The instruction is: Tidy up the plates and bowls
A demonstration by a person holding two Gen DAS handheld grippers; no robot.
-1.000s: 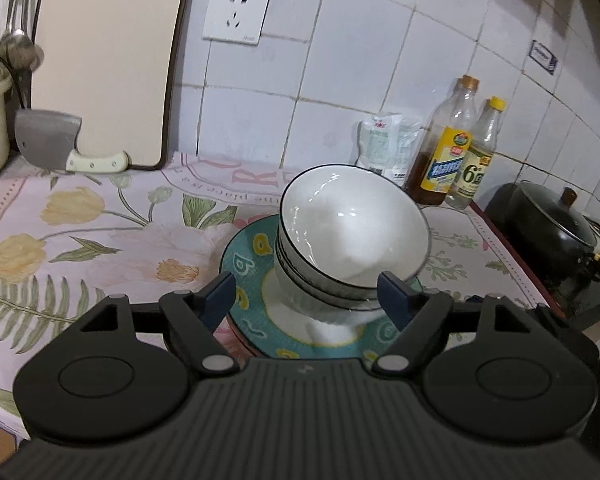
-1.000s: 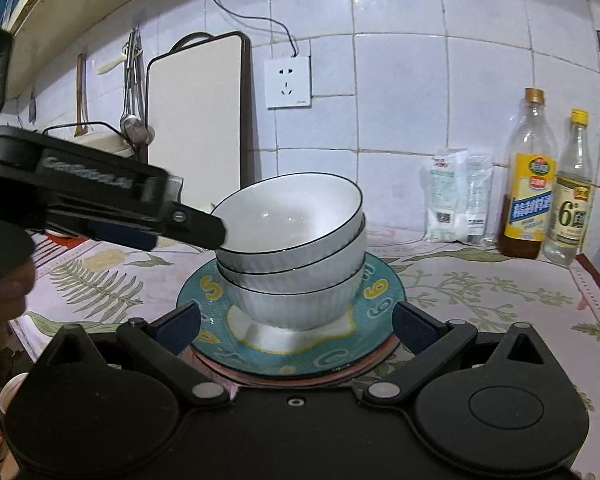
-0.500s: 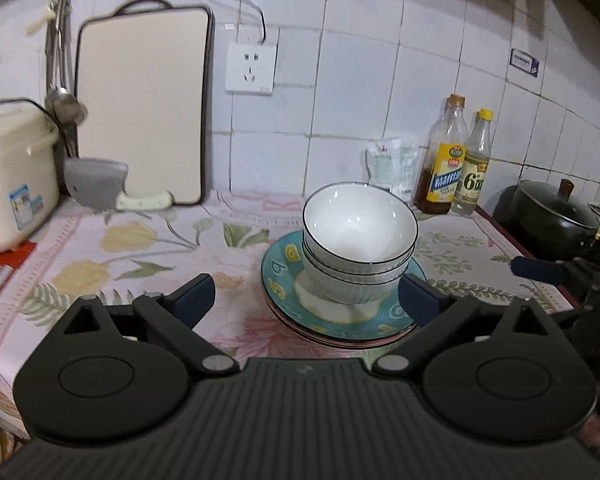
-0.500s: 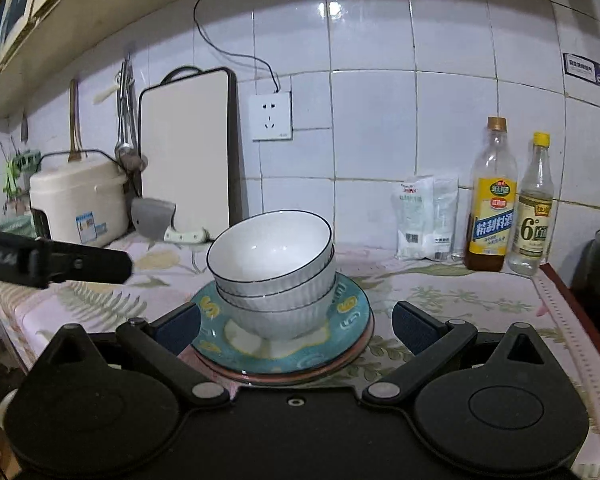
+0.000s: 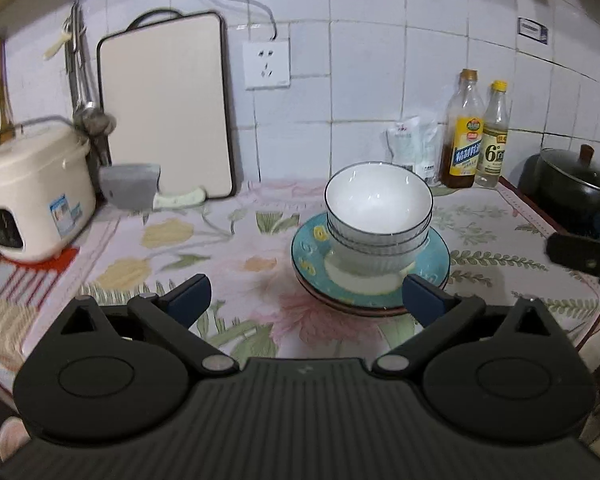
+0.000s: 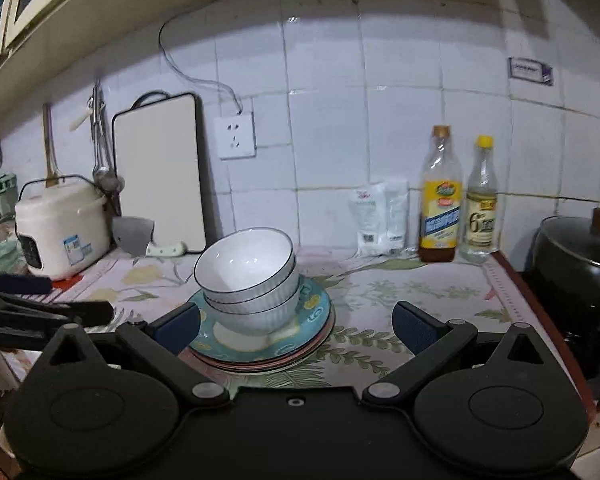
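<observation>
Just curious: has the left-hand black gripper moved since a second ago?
Yes. The left gripper has pulled back from the stacked white bowls; they look smaller and farther now. Its jaws have just been opening, nothing between them.

The left claw (image 5: 304,294) is held almost level with a slight downward tilt, its jaws spread wide after having just been opening, and nothing is gripped between them. Its blue pads (image 5: 188,294) are seen apart at either side of the view. The right claw (image 6: 296,322) is held level, jaws likewise spread wide and empty. In the right wrist view, the left claw's fingers are seen at the near left edge; in the left wrist view, a dark shape at the right edge is probably the right claw.
</observation>
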